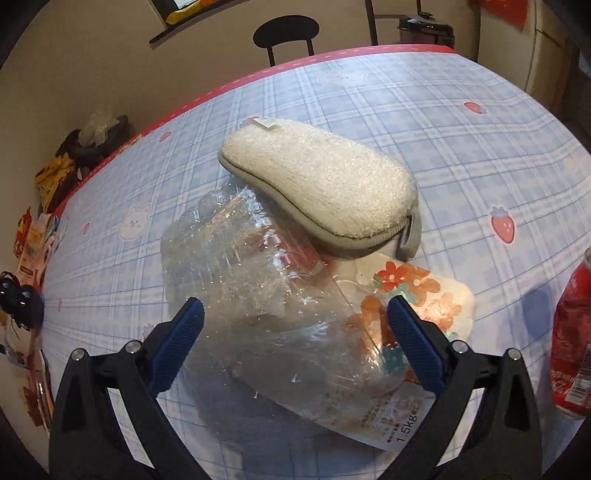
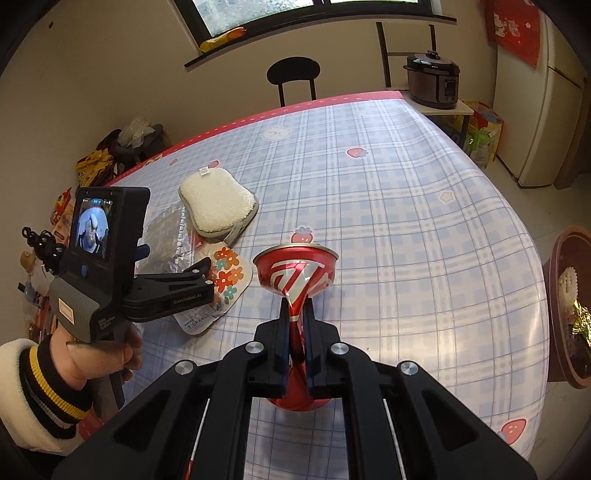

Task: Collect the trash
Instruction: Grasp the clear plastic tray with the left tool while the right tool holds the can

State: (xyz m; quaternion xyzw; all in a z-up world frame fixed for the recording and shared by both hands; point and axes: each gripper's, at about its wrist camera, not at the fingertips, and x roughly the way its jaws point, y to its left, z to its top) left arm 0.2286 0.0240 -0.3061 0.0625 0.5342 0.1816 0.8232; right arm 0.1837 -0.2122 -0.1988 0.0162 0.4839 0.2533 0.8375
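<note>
Can (image 2: 295,280) sits crushed in the clamped right gripper (image 2: 297,314) above the counter (image 2: 406,221); left gripper (image 1: 295,314) gapes wide over the wrapper (image 1: 258,295). Best close low on the crinkled film, clear of the sponge (image 1: 321,184) beyond.

Scene evenly lit by soft, warm indoor light; daylight admitted through window (image 2: 258,14) at far wall. Glare seen on glossy tablecloth (image 2: 424,221) and crinkled clear plastic bag (image 1: 251,295). Soft shadows cast beneath objects. Strong fisheye bending noted at edges, corners blacked out by vignette. Focus sharp at centre, slightly softened toward rim.
</note>
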